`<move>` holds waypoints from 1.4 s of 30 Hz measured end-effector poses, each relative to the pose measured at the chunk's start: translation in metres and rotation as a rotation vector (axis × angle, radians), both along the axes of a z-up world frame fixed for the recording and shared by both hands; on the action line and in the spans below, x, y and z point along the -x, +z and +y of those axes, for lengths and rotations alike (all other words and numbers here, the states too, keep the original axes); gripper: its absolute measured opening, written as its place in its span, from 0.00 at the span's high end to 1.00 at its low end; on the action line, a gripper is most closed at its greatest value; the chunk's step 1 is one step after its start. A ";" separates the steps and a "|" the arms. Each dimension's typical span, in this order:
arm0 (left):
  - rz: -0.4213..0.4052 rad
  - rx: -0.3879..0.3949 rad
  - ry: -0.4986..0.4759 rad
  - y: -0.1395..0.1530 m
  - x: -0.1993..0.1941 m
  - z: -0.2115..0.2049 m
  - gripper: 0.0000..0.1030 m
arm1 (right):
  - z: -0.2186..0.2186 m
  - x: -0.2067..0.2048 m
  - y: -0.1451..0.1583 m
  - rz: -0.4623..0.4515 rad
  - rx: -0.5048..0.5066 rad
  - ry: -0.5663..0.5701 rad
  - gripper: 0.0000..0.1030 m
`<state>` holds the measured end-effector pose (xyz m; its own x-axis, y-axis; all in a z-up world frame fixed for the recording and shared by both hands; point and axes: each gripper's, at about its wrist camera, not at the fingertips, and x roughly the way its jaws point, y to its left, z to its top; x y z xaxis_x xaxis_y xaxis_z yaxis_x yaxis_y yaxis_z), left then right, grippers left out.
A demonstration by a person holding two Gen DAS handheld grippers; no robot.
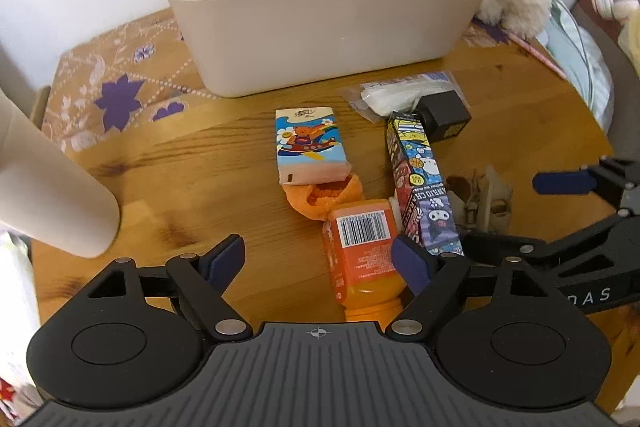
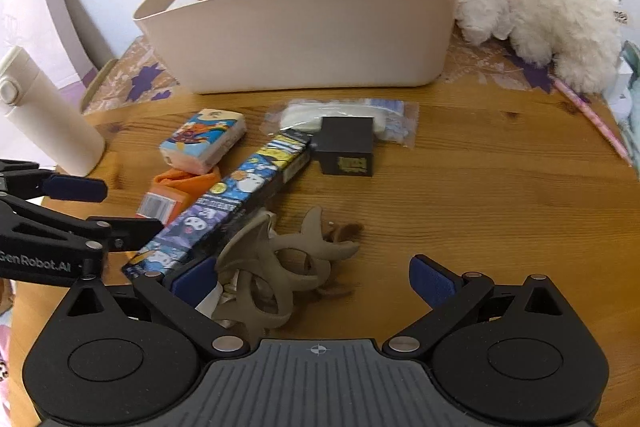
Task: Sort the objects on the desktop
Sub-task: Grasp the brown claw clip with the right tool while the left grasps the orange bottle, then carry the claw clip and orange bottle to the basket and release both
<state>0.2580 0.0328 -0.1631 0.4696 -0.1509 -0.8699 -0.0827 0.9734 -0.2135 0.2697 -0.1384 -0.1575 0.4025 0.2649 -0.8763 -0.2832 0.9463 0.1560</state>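
left gripper [image 1: 320, 259] wide over orange bottle [image 1: 360, 251]

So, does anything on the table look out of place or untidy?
Yes. The orange bottle lies on its side, against the long cartoon box. That box rests crooked with its far end on the black box. Nothing looks spilled or broken.

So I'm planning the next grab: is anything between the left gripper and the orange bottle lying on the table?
Nothing visible. The open left gripper hangs right over the orange plastic bottle, one pad by its label. The cartoon-printed long box lies close alongside, not across it.
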 end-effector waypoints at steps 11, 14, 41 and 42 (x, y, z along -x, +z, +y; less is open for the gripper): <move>0.040 0.060 -0.005 -0.012 -0.009 -0.019 0.18 | -0.017 -0.007 -0.007 0.000 0.075 -0.027 0.00; 0.066 0.069 -0.005 -0.018 -0.011 -0.023 0.18 | -0.020 -0.009 -0.009 -0.007 0.072 -0.027 0.01; 0.069 0.110 -0.050 -0.019 -0.002 -0.011 0.47 | -0.048 -0.011 0.014 -0.060 0.005 0.044 0.59; 0.063 0.111 -0.047 -0.016 -0.001 -0.008 0.47 | -0.050 -0.012 0.017 -0.067 0.004 0.046 0.59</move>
